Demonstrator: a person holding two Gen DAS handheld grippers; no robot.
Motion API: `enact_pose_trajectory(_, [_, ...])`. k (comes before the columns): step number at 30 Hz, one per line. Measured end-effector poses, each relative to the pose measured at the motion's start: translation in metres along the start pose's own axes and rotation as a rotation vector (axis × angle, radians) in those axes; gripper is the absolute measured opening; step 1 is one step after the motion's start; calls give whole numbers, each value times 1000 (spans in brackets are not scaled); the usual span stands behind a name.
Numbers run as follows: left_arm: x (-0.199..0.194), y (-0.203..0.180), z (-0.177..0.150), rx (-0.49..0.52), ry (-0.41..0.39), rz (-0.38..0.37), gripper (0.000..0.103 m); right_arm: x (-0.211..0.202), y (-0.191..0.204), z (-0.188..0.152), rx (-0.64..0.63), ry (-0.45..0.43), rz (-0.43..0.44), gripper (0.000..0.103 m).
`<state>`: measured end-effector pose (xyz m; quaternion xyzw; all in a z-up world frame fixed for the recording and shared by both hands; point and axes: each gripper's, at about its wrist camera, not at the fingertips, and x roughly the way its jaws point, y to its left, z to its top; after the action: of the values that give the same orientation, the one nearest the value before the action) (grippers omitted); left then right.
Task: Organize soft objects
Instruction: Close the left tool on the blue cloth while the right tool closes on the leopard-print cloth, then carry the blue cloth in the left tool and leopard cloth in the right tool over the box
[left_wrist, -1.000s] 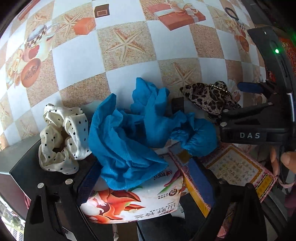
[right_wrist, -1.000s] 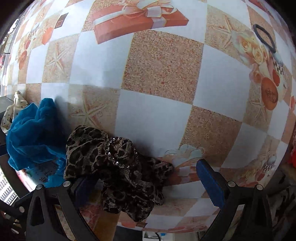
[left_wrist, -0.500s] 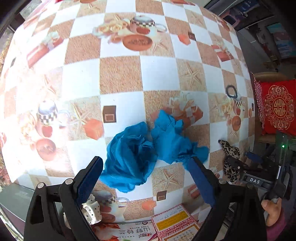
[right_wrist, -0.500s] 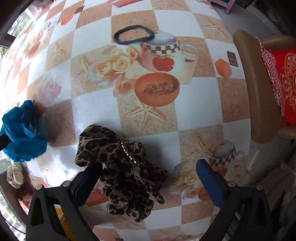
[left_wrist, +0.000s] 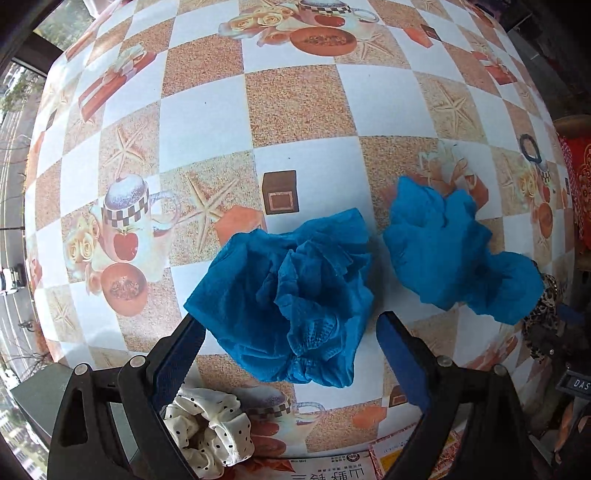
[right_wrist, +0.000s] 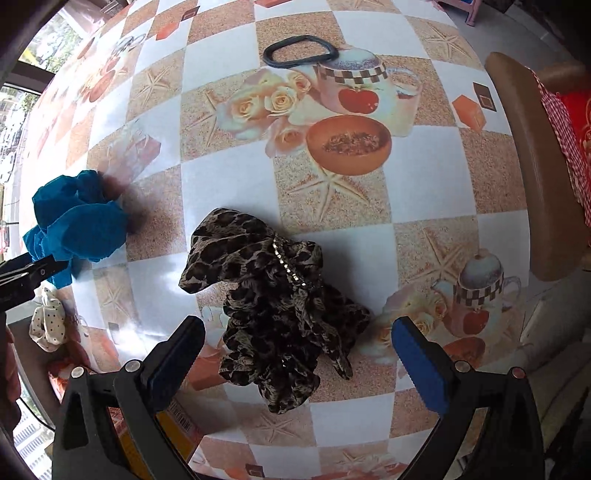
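Note:
A crumpled blue bow scrunchie (left_wrist: 295, 299) lies on the checked tablecloth, its two lobes spread apart, just beyond my open left gripper (left_wrist: 290, 341); it also shows in the right wrist view (right_wrist: 75, 219). A leopard-print scrunchie (right_wrist: 273, 310) with a rhinestone strip lies between the fingers of my open right gripper (right_wrist: 297, 354); its edge shows at the right of the left wrist view (left_wrist: 545, 314). A white polka-dot scrunchie (left_wrist: 210, 424) lies at the near table edge under the left finger (left_wrist: 177, 358).
A black hair tie (right_wrist: 301, 55) lies far out on the tablecloth (right_wrist: 369, 229). A printed packet (left_wrist: 332, 469) and a yellow box (right_wrist: 177, 435) sit at the near edge. A brown chair (right_wrist: 535, 166) with a red cushion stands to the right.
Both grippers have pulled up and back from the table. The blue scrunchie and the leopard scrunchie now lie on the cloth rather than over the packet and box.

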<state>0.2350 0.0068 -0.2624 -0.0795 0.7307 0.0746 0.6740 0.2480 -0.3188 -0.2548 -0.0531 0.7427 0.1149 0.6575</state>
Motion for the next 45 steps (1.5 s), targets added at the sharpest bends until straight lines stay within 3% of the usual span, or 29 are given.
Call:
enact_pose_trajectory(9, [21,-1,10,-43,-15,-11,100,26,32,-9,-64,9,-94,102])
enact_pose_trajectory(16, [31,-11,11,-50,-28,-11,103,27,28,-14,-66,36,-89,103])
enact_pose_trajectory(20, [33,-14,8,-68,-66,-10,103,25,31,-6,-60,31,-88,103])
enact_pose_trajectory(23, [34,-13,11,-70,-45,-11,103,16,34,8,-68,30,-90,103])
enact_pose_trajectory(25, [34,-12,12,-69,-38,-12,102,34,45,27,-83,26,-98,101])
enact_pose_trajectory(27, [28,-13,12,-58,-57,-11,93,29,53,24,-114,0,-103,91])
enact_pose_trajectory(28, [25,-18,14,-44,-76,-11,79,23,61,20,-138,-17,-106,81])
enact_pose_trajectory(29, [19,-20,14,-22,-94,-9,57,19,65,18,-162,-32,-108,77])
enact_pose_trajectory(31, [13,-21,15,14,-92,-25,35,13,71,16,-195,-55,-105,54])
enact_pose_trajectory(32, [11,-19,15,7,-88,-45,34,10,72,16,-204,-67,-103,47])
enact_pose_trajectory(33, [9,-18,14,-2,-90,-51,33,5,72,16,-203,-72,-97,34])
enact_pose_trajectory(37, [-9,-21,0,7,-120,-39,33,-9,61,14,-127,-80,-4,32])
enact_pose_trajectory(45, [-50,-20,-39,36,-175,-62,33,-37,55,-14,-94,-93,65,32])
